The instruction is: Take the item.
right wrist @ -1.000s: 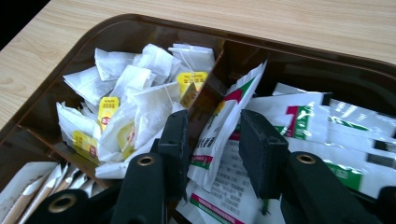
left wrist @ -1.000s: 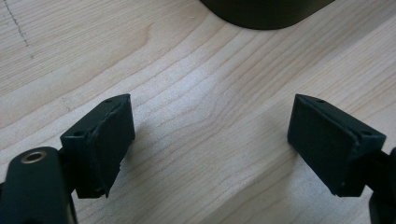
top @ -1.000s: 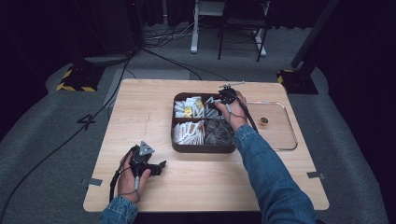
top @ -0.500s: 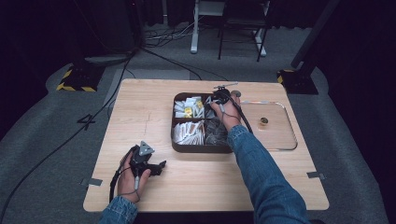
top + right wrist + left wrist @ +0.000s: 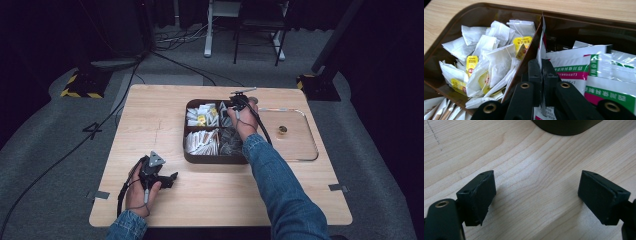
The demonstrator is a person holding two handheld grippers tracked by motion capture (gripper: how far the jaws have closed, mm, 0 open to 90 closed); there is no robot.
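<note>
The right hand-held gripper reaches into the far-right compartment of the brown tray, its jaws pressed together on the edge of a white, green and pink sachet standing upright against the divider. Tea bags fill the compartment at its 10 o'clock. The left hand-held gripper rests spread wide and empty over the bare wooden surface, at 7 o'clock from the tray.

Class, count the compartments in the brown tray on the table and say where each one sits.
4 in the tray: far left with tea bags, far right with sachets, near left with pale sticks, near right with dark packets. The arm hides part of the right ones.
</note>
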